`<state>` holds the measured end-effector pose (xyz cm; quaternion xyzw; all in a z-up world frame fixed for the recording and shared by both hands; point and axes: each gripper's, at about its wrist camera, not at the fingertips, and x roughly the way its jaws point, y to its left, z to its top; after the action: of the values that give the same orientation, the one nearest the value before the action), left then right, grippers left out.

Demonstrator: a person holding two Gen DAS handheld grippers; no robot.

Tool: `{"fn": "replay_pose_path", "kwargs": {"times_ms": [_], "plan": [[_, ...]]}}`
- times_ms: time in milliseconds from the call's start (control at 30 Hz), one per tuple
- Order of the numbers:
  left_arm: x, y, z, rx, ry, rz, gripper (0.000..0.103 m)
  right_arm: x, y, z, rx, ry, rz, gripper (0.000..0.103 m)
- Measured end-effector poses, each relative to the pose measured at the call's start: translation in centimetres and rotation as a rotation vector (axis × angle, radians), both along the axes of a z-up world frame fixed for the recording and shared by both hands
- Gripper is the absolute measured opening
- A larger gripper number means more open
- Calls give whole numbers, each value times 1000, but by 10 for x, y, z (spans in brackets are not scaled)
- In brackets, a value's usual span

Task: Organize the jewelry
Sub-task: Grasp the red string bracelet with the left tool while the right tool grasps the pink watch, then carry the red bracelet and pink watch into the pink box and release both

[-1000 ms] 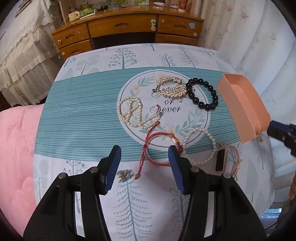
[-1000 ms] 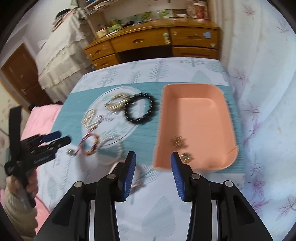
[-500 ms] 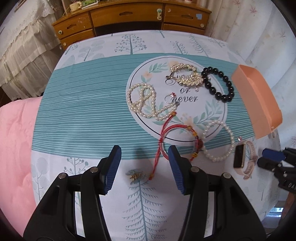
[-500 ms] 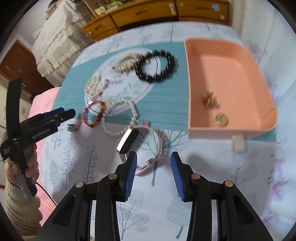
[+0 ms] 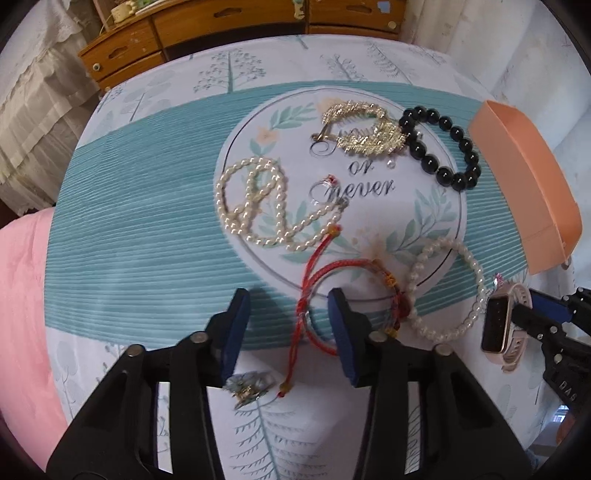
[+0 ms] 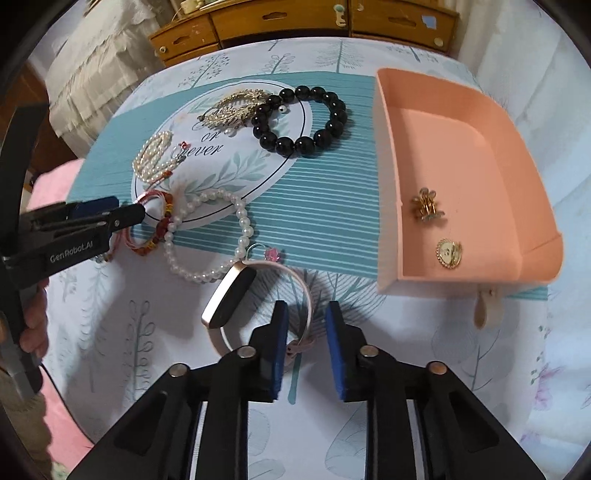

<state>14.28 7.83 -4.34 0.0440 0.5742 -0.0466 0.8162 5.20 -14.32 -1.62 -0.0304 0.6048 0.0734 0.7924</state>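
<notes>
My left gripper [image 5: 288,325] is open, low over the cloth, its jaws astride the red cord bracelet [image 5: 332,295]; a small gold earring [image 5: 249,387] lies just under its left finger. My right gripper [image 6: 304,339] is open, its jaws around the band of the pink watch [image 6: 258,306], also in the left wrist view [image 5: 502,328]. The peach tray [image 6: 461,177] holds a gold earring [image 6: 426,205] and a round gold brooch [image 6: 448,253]. On the cloth lie a pearl necklace [image 5: 258,199], a gold leaf piece [image 5: 365,129], a black bead bracelet [image 5: 443,147], a pearl bracelet [image 5: 447,284] and a ring [image 5: 325,182].
The jewelry lies on a printed cloth [image 5: 147,206] over a bed with a pink blanket [image 5: 22,314] at the left. A wooden dresser [image 5: 258,22] stands behind. White curtains [image 5: 517,55] hang at the right. The tray sits at the cloth's right edge.
Both grippers have moved forward and down. The left now straddles the red cord bracelet; the right has come from over the tray to straddle the watch band.
</notes>
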Motion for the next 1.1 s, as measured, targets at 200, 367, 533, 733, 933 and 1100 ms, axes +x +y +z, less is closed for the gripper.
{"fn": "replay_pose_path", "kwargs": {"times_ms": [200,367,533,733,933,1100], "plan": [[6,-9,-1,-18,36,-38,7,-3,5,0,-48,-34,40,6],[4,-10,0,-41,46,-31,4,-6,0,3,2,-38,49,4],[-7,-9,8,-57,29,-20,4,-18,-5,22,30,-88,66,4],[-25,-20,48,-59,-45,-48,4,-28,-16,52,73,-142,66,4],[-40,-55,98,-88,-127,-116,4,-26,-54,95,105,-240,-10,4],[-40,-103,137,-113,-206,-177,4,-16,-98,129,118,-314,-109,4]]}}
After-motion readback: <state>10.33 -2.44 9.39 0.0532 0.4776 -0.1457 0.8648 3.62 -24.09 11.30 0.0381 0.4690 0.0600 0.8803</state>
